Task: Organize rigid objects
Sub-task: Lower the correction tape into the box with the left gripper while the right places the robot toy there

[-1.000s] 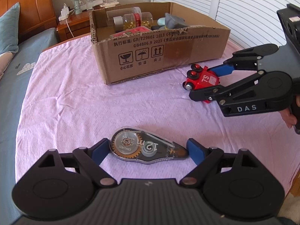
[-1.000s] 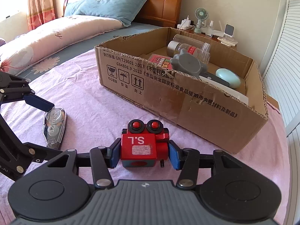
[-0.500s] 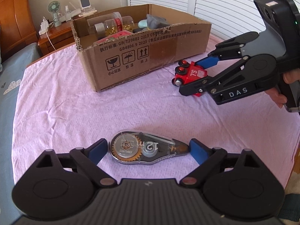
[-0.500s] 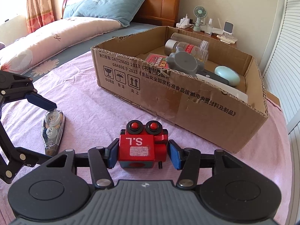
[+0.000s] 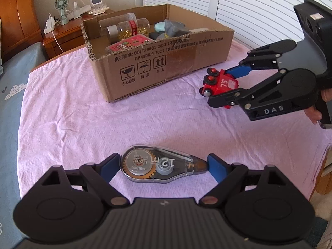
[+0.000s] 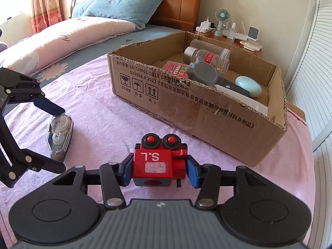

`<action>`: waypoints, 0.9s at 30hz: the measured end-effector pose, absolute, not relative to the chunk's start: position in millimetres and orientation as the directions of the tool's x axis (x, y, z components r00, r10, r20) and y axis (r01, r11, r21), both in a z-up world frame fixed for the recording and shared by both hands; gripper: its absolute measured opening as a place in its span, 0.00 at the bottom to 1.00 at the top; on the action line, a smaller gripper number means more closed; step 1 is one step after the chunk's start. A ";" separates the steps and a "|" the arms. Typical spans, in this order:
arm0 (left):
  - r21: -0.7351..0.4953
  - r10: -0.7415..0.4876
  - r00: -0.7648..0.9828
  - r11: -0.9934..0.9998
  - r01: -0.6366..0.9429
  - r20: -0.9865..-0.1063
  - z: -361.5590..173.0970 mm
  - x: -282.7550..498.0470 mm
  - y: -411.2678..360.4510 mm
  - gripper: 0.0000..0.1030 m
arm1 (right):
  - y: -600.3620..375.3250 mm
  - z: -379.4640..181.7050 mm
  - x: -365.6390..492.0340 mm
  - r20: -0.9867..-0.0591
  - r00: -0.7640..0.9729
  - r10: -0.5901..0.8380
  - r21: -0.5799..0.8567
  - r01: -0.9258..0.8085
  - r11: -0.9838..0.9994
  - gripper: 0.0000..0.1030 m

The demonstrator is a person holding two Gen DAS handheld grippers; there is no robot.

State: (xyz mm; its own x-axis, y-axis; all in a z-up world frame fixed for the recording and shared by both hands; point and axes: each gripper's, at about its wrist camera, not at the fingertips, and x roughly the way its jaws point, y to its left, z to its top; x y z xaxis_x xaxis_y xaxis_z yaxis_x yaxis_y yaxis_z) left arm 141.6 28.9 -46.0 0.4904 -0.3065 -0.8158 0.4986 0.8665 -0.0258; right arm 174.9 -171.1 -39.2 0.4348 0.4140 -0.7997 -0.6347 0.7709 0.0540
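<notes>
A clear correction-tape dispenser (image 5: 161, 166) is clamped lengthwise between the blue pads of my left gripper (image 5: 164, 167), just above the pink cloth (image 5: 83, 124); it also shows in the right wrist view (image 6: 59, 132). My right gripper (image 6: 158, 169) is shut on a red toy train engine (image 6: 157, 166) marked "S.L", held off the cloth; the train also shows in the left wrist view (image 5: 220, 85). An open cardboard box (image 5: 166, 66) stands beyond both grippers, also seen in the right wrist view (image 6: 207, 114).
The box holds clear jars (image 6: 207, 57), a pink packet (image 6: 176, 68), a grey piece (image 6: 203, 74) and a pale-green case (image 6: 248, 86). A nightstand (image 5: 68, 33) with a small fan stands behind. The bed, a pillow (image 6: 118, 6) and a quilt lie left.
Both grippers have lifted with their objects and the views look down more into the box. The right gripper with the train sits nearer the box's right corner.
</notes>
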 end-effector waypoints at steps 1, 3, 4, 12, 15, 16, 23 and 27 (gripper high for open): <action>-0.024 -0.304 0.492 0.868 0.496 -0.816 -42.7 141.5 29.3 0.86 | -173.1 -35.6 173.8 -0.797 0.438 0.415 0.054 -0.634 0.771 0.55; -0.025 -0.304 0.492 0.869 0.495 -0.816 -34.6 141.7 30.0 0.87 | -177.1 -26.9 171.0 -0.792 0.443 0.420 0.052 -0.637 0.769 0.55; -0.028 -0.306 0.492 0.869 0.494 -0.815 -30.0 142.2 30.6 0.87 | -179.3 -22.2 169.8 -0.787 0.448 0.424 0.052 -0.637 0.769 0.55; -0.035 -0.337 0.542 0.870 0.492 -0.770 18.5 165.9 25.1 0.87 | -191.8 23.4 168.9 -0.744 0.500 0.444 0.017 -0.649 0.760 0.55; 0.000 -0.331 0.589 0.872 0.489 -0.737 34.2 187.4 15.4 0.87 | -196.2 36.2 177.3 -0.725 0.537 0.431 -0.011 -0.635 0.772 0.55; 0.007 -0.324 0.602 0.877 0.480 -0.730 37.9 198.7 11.8 0.87 | -197.6 39.4 182.1 -0.721 0.548 0.425 -0.016 -0.626 0.780 0.55; 0.016 -0.280 0.629 0.906 0.422 -0.725 29.8 272.3 -10.2 0.87 | -209.0 44.0 217.1 -0.714 0.583 0.388 -0.009 -0.562 0.827 0.55; 0.005 -0.236 0.611 0.931 0.366 -0.756 11.2 302.0 -16.2 0.87 | -215.1 38.3 232.6 -0.724 0.579 0.375 0.011 -0.534 0.846 0.55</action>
State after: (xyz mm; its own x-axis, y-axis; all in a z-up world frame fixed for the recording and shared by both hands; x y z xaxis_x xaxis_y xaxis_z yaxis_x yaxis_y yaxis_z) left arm 302.0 -16.2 11.2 0.6107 -0.2358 -0.7560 0.3658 0.9307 0.0052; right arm 232.6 -215.1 38.3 0.5787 0.3751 -0.7241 -0.5338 0.8455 0.0113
